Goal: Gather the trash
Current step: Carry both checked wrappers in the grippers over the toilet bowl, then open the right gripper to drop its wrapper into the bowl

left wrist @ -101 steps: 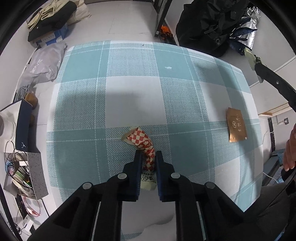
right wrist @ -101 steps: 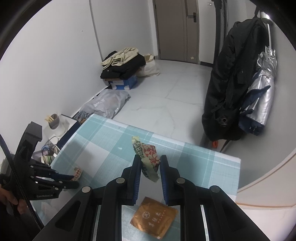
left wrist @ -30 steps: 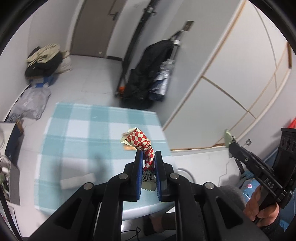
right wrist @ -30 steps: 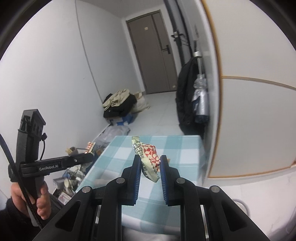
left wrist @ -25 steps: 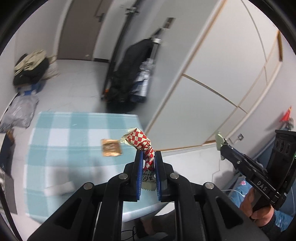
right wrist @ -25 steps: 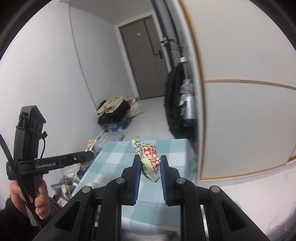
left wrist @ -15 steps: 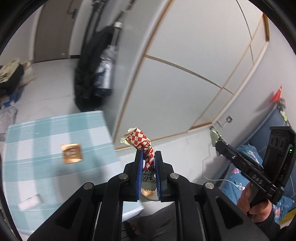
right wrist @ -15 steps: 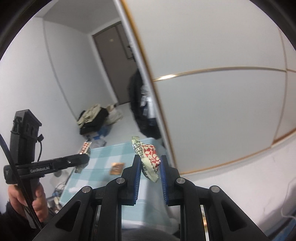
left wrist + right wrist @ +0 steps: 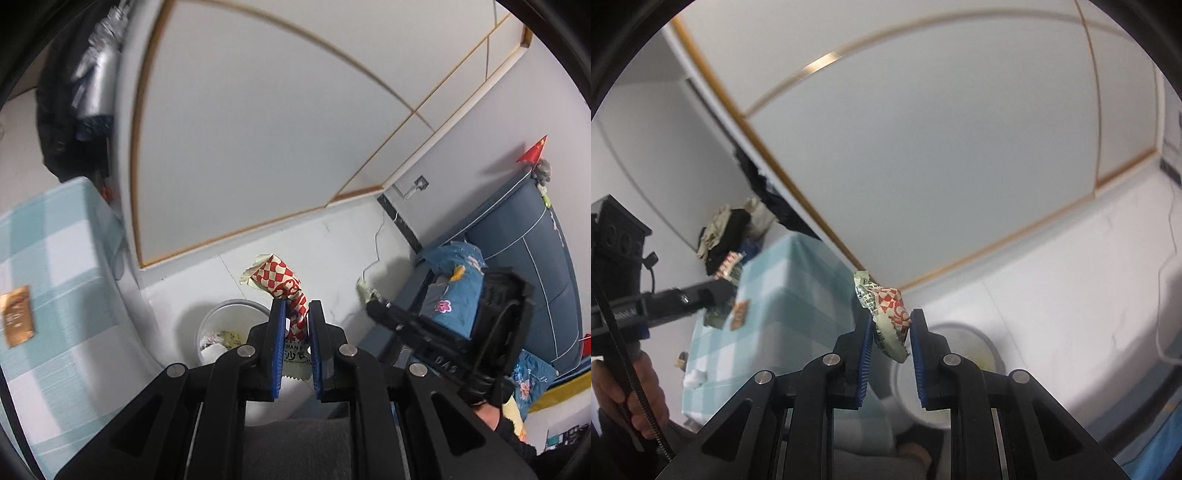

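Two wrappers are lifted, none dropped yet. A red-checked wrapper [image 9: 284, 291] is pinched by the left gripper [image 9: 296, 332]; a crumpled wrapper [image 9: 886, 314] is pinched by the right gripper [image 9: 889, 332]. The bin [image 9: 221, 314] is seen just below both. A brown packet [image 9: 16, 315] is left on the table [image 9: 66, 258].

A blue sofa [image 9: 517, 236] is seen at three o'clock, a black coat [image 9: 62, 110] at ten, and a white panelled wall [image 9: 258, 129] at twelve.
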Demonstrator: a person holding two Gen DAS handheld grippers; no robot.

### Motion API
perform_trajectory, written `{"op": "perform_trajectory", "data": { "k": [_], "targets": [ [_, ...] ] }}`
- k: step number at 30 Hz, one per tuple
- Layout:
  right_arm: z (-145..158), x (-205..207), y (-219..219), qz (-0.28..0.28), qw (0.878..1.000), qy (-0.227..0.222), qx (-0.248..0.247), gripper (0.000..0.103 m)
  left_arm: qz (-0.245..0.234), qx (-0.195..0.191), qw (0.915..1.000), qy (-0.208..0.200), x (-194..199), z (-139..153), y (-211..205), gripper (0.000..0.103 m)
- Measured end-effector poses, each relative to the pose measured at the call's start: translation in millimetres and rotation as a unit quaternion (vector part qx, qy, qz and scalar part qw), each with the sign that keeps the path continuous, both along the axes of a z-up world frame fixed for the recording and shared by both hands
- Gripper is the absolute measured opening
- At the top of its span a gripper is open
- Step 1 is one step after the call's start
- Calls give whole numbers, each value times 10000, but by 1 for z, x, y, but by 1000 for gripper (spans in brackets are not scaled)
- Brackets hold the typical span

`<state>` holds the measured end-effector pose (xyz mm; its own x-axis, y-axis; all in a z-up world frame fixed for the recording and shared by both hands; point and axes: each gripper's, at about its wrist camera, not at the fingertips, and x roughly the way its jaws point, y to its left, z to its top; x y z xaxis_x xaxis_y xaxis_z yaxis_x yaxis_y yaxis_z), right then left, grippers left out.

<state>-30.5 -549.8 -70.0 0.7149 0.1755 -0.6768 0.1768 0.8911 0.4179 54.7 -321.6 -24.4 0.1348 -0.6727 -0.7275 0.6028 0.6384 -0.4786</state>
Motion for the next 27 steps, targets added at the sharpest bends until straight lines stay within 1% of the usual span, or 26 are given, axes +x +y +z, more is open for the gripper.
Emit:
{"op": "perform_trajectory", "data": {
  "k": [6, 11, 14, 19, 22, 23, 24, 25, 26, 27],
  "targets": [
    [-58, 12, -26, -99, 9976, 550, 399, 19, -281, 145, 9984, 473, 12, -38, -32, 8],
    [-104, 26, -28, -39, 9918, 1071, 702, 19, -470, 378, 9944, 872, 18, -74, -49, 8],
    [-131, 36, -27, 31, 9869, 1368, 852, 19, -524, 491, 9918, 1056, 23, -88, -55, 8],
    [-163, 53, -23, 10, 9794, 1729, 1048, 22, -504, 670, 9876, 1331, 32, -105, -60, 8],
    [-178, 58, -23, 35, 9741, 1926, 1185, 23, -551, 655, 9852, 1485, 34, -113, -62, 8],
    [-183, 58, -22, 26, 9731, 1980, 1179, 26, -569, 563, 9847, 1550, 35, -115, -63, 8],
    [-186, 58, -22, 26, 9724, 2009, 1188, 31, -569, 542, 9837, 1618, 37, -119, -63, 8],
    [-188, 57, -22, 28, 9717, 2017, 1226, 34, -559, 578, 9826, 1674, 38, -123, -64, 8],
    [-189, 56, -23, 24, 9713, 2015, 1266, 40, -548, 621, 9812, 1742, 38, -128, -65, 8],
    [-189, 52, -25, 13, 9715, 2000, 1271, 41, -546, 620, 9805, 1785, 39, -131, -66, 8]
  ]
}}
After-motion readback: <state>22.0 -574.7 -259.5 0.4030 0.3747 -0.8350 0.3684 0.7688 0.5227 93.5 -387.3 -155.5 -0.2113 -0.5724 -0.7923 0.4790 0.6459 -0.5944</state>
